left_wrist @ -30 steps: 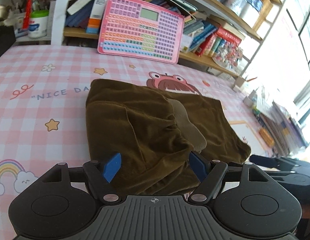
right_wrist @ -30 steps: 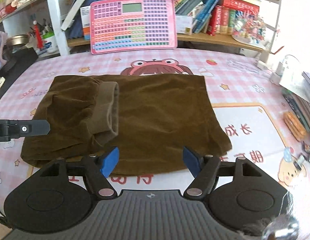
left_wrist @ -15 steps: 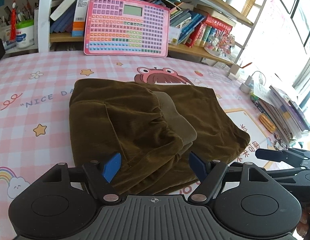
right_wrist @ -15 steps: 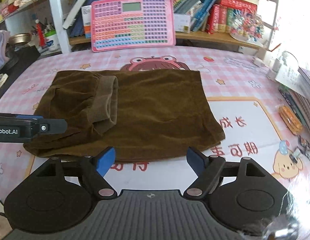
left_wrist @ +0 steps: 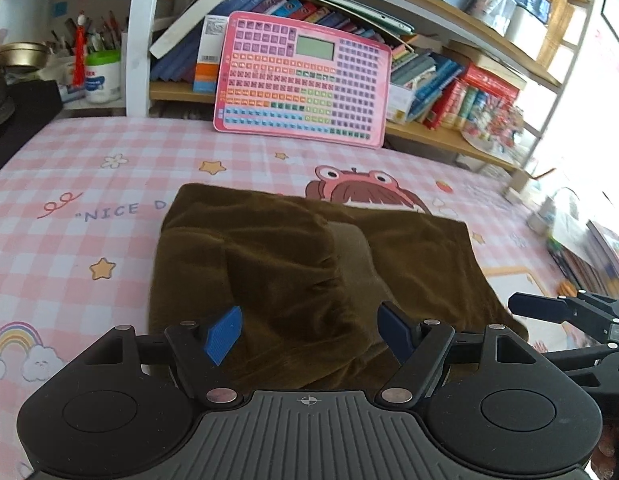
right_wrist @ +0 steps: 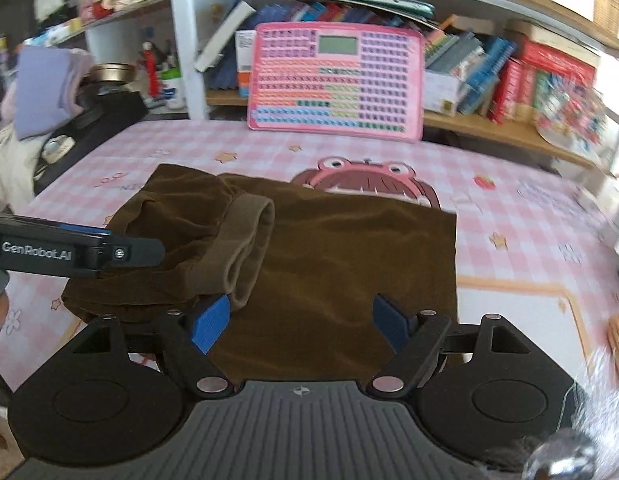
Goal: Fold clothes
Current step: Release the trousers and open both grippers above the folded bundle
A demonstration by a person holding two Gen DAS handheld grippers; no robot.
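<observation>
The folded garment [right_wrist: 349, 264] was dark olive-brown with a paler khaki cuff [right_wrist: 249, 252]. It lay on a pink-and-white checked cloth [left_wrist: 89, 168] (printed with yellow stars and a rainbow). The toy keyboard [left_wrist: 305, 80] was pink with multicoloured keys; gripper pads [left_wrist: 225, 334] were blue.

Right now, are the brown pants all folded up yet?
Partly. The brown pants lie on the pink checked cover with one end, cuff showing, folded over the rest. Nothing is in hand: the left gripper and right gripper hang over the near edge, jaws open and empty. Probably another fold remains.
</observation>
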